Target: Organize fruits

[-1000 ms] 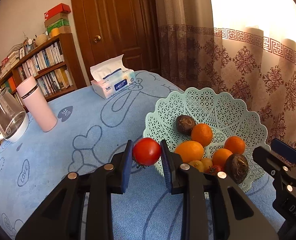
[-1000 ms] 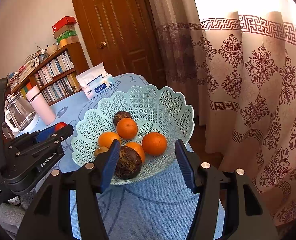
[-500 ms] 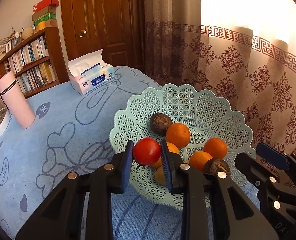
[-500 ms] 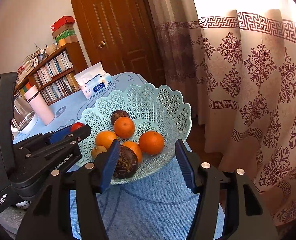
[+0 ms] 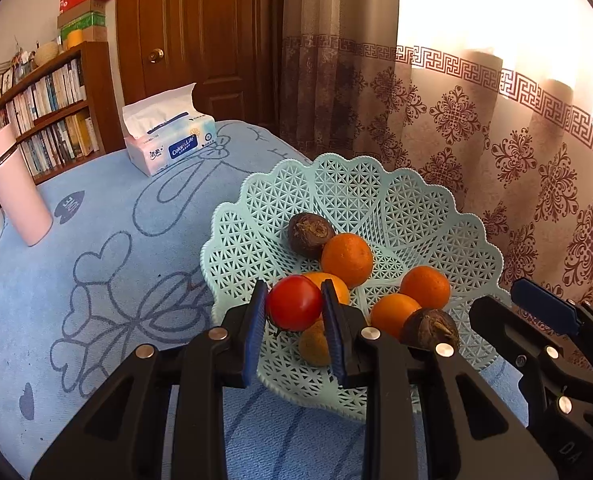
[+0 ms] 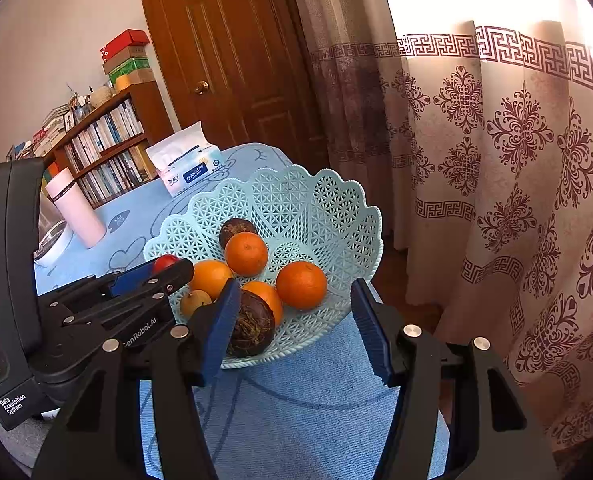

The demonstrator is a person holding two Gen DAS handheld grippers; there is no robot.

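My left gripper is shut on a red tomato and holds it over the near left rim of a pale green lattice basket. Several oranges and two dark brown round fruits lie in the basket, with a small yellowish fruit under the tomato. In the right wrist view the basket stands ahead, the tomato peeks out beyond the left gripper, and my right gripper stands open at the basket's near rim, gripping nothing.
A blue tablecloth with heart drawings covers the table. A tissue pack lies at the far end, a pink tumbler at the left. A patterned curtain hangs right of the table, a bookshelf and a wooden door behind.
My left gripper has carried the tomato rightward from over the cloth to above the basket's near left rim. The right gripper has stayed where it was.
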